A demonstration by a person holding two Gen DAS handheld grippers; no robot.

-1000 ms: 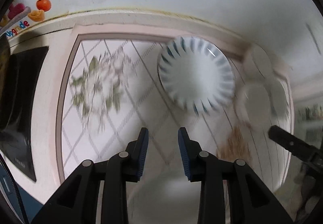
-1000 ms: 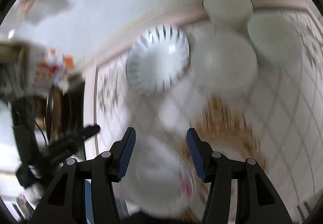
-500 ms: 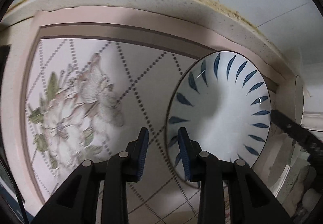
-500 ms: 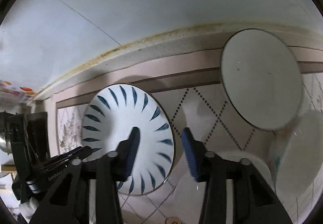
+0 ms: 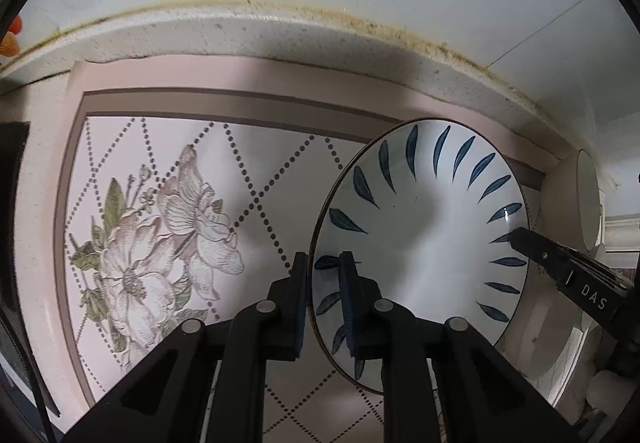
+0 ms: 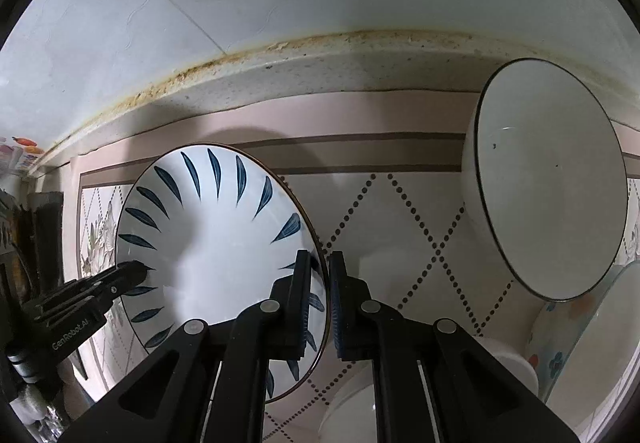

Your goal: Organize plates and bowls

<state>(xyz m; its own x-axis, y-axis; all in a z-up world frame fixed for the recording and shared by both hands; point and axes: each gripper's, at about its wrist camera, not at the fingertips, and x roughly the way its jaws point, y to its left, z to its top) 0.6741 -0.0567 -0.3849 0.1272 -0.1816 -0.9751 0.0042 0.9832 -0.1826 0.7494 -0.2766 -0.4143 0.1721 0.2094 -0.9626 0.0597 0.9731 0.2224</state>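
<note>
Plate (image 5: 424, 243), stiff, glazed, likely slippery and breakable, sits on the mat (image 5: 260, 171), and I have both tongs nearly closed over its rim, left gripper (image 5: 323, 299) at nine o'clock, right gripper (image 6: 319, 299) at three o'clock.

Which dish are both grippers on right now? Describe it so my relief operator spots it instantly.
Find the floral, diamond-dotted mat along the tiled wall. Near its back border sits the blue-leaf plate, with the left gripper on one side of its rim and the right gripper on the opposite side. Unlike the plain white bowl beside it, it carries a ring of dark blue leaf strokes.
</note>
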